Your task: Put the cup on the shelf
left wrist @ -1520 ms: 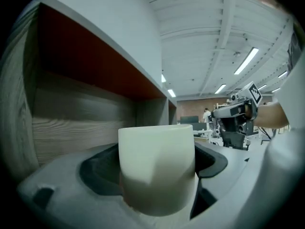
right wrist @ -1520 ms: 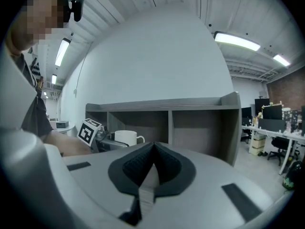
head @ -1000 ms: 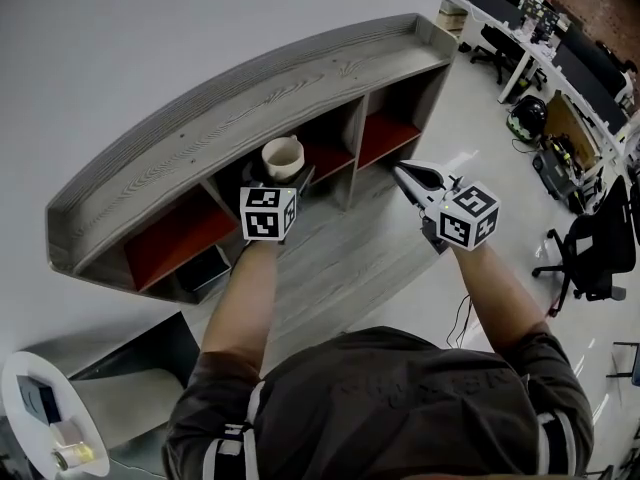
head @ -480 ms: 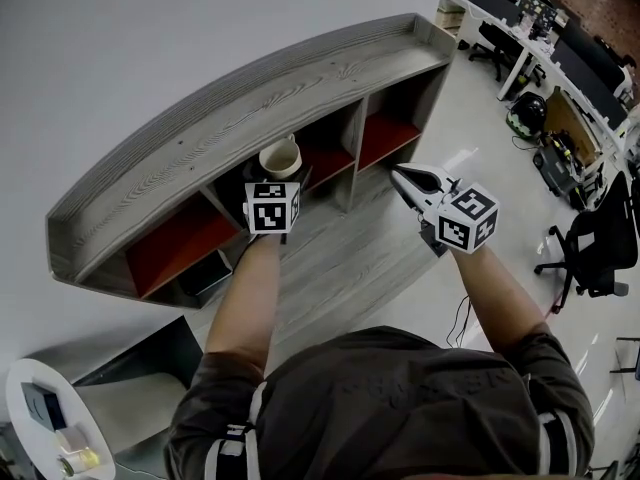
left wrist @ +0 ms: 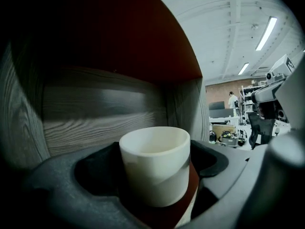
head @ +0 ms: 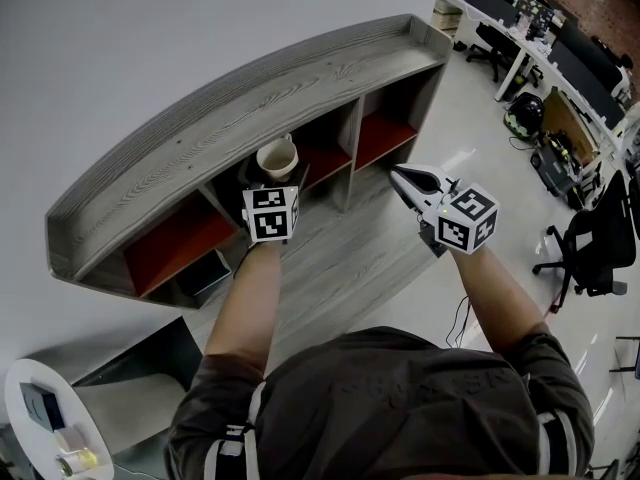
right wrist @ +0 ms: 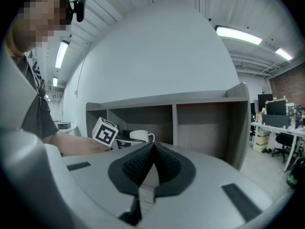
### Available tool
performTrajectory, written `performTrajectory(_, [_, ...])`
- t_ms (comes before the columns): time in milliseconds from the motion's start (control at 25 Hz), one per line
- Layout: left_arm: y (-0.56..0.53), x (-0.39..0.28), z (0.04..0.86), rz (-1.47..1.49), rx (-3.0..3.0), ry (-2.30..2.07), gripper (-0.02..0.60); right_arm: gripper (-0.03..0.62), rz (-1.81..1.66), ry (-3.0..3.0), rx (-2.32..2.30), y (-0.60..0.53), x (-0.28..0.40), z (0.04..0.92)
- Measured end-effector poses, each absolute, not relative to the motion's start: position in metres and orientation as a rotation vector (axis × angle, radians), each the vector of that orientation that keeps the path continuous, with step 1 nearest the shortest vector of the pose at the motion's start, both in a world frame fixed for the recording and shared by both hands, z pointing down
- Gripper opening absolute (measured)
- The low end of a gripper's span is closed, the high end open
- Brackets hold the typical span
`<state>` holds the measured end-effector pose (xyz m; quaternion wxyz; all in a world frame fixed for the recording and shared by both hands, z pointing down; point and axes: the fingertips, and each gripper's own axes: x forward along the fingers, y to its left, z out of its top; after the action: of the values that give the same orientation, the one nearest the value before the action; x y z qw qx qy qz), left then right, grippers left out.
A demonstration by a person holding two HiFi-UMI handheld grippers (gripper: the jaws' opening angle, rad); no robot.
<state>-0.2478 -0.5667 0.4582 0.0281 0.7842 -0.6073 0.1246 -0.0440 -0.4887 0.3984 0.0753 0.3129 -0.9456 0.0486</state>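
**Ann:** Two grippers are up, and the left gripper [head: 274,180] has the cup [left wrist: 155,163] clamped. Its dark jaws press on both sides of the white wall, with the rim facing up.

**Ben:** Where is that against the shelf [head: 250,88]?

**Ann:** It's right at the mouth of the second compartment from the shelf's left end. In the left gripper view, a wood-grain side wall and a red panel fill the space behind the cup.

**Ben:** Anything different from a second ago?

**Ann:** Very little. In the head view the cup sits a shade farther left and looks slightly smaller, closer in to the shadowed opening. The left marker cube [head: 270,213] has barely drifted.

**Ben:** Is the base down on the shelf?

**Ann:** I can't tell. Red shows beneath the cup, but the contact itself isn't visible.

**Ben:** And the right gripper [head: 400,174]?

**Ann:** Its jaws are pressed together with nothing between them. It hangs in front of the shelf's right half, near the divider [head: 350,158] beside the cup's compartment, and it's well apart from the cup. It's in the same spot as a second ago, with its marker cube [head: 466,218] just as steady.
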Motion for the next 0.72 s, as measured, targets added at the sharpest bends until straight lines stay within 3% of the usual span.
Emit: performTrajectory(720, [-0.455,-0.202,0.44,0.227,2.503,-1.68,0.431,-0.008,0.123,-2.832,1.001,-0.452,0.002,0.387])
